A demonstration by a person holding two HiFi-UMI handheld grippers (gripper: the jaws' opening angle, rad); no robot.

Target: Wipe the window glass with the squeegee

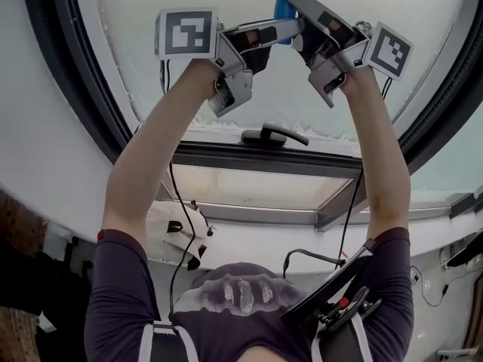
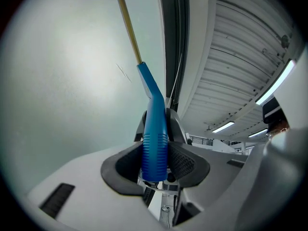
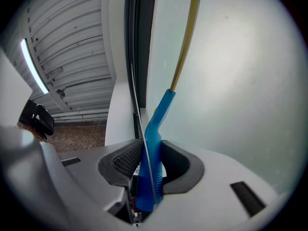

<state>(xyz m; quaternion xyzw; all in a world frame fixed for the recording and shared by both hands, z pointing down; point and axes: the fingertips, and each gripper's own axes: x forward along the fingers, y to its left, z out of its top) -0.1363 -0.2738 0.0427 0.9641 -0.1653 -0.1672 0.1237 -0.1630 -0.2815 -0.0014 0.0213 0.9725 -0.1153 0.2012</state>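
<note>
Both tools are pinching the same thing: the left gripper [image 2: 155, 163] and right gripper [image 3: 149, 170] each have their jaws clamped on the ribbed blue plastic handle of the squeegee [image 2: 153, 124]. Its thin brass-coloured blade bar is held up high against the hazy window glass [image 2: 72, 81]. I'd call it early or mid-job: the pane looks cloudy all over, and there's ragged whitish residue [image 1: 219, 118] along the bottom edge above the black window handle [image 1: 273, 136], so plenty left to wipe
</note>
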